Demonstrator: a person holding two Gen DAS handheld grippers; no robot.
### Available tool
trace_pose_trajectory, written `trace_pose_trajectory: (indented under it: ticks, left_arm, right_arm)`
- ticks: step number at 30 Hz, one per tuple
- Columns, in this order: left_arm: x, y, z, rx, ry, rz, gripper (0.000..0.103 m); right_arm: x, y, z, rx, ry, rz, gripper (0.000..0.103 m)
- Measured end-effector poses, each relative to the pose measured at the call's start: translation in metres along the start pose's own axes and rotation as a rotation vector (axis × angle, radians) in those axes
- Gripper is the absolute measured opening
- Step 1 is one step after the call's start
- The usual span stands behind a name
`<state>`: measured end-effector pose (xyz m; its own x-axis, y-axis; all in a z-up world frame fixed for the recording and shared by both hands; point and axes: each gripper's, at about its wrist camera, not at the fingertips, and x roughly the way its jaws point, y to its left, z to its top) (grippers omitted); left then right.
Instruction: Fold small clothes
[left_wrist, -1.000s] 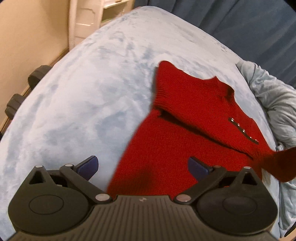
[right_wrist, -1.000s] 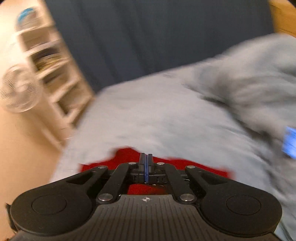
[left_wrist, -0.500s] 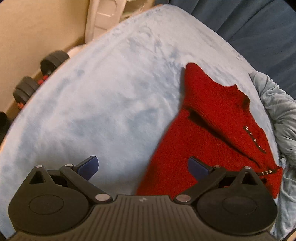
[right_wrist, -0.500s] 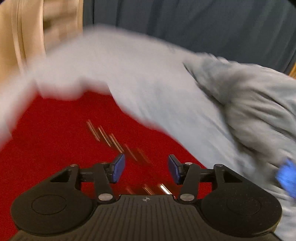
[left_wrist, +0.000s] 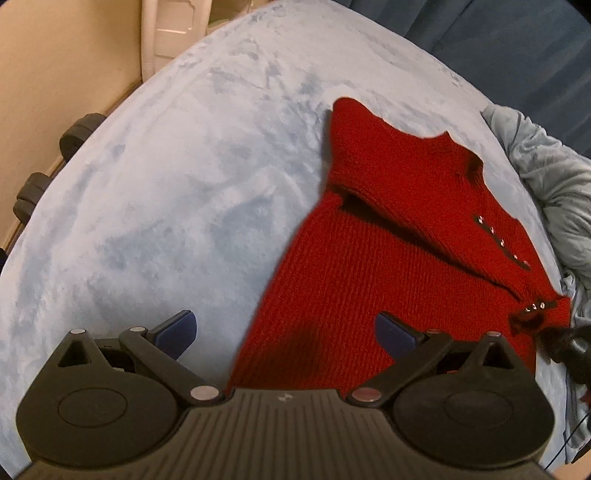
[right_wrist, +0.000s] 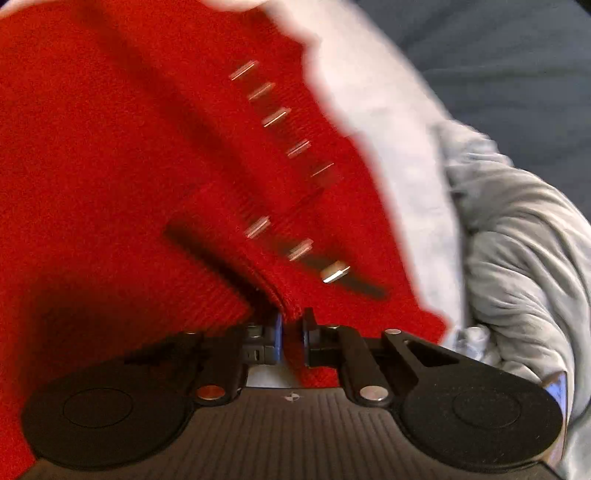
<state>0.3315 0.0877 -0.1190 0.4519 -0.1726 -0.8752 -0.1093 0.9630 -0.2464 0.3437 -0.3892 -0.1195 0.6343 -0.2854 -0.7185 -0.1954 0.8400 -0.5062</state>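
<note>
A small red knit sweater (left_wrist: 388, 240) with a row of silver buttons lies on a pale blue fleece blanket (left_wrist: 166, 184), one sleeve folded across its body. My left gripper (left_wrist: 284, 328) is open and empty, hovering over the sweater's near hem. In the right wrist view the sweater (right_wrist: 110, 166) fills the frame, blurred by motion. My right gripper (right_wrist: 291, 332) is shut on a folded edge of the sweater near the button strip. The right gripper also shows dark at the right edge of the left wrist view (left_wrist: 569, 347), at the sweater's right corner.
A crumpled grey-blue blanket (left_wrist: 554, 192) is heaped at the right of the sweater, also in the right wrist view (right_wrist: 517, 258). Dark blue curtains (left_wrist: 498, 37) hang behind. Black dumbbells (left_wrist: 44, 173) and a white cabinet (left_wrist: 170, 33) stand on the floor at left.
My right gripper, open half a second ago, has dropped to the sweater and closed on its edge. The left gripper has stayed open and shifted slightly over the hem.
</note>
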Motion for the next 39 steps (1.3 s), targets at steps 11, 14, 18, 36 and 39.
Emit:
trace_pose_trajectory:
  ticks: [11, 14, 18, 36, 39]
  left_arm:
    - [-0.004, 0.029, -0.001, -0.097, 0.002, -0.033, 0.103]
    - [-0.008, 0.038, 0.0, -0.119, -0.005, -0.018, 0.103]
    - [-0.013, 0.049, 0.0, -0.123, -0.011, -0.005, 0.103]
    - [0.014, 0.004, 0.034, -0.075, -0.09, -0.02, 0.103]
    - [0.021, -0.004, 0.04, -0.056, -0.089, -0.009, 0.103]
  right_arm:
    - [-0.119, 0.015, 0.207, 0.364, -0.545, 0.178, 0.01]
    - [-0.096, 0.119, 0.225, 0.257, -0.453, 0.389, 0.029]
    - [-0.067, 0.203, 0.179, 0.091, -0.258, 0.4, 0.062]
    - [0.038, -0.009, 0.039, 0.811, -0.038, 0.096, 0.063]
    - [0.078, -0.003, 0.045, 0.796, 0.039, 0.112, 0.061]
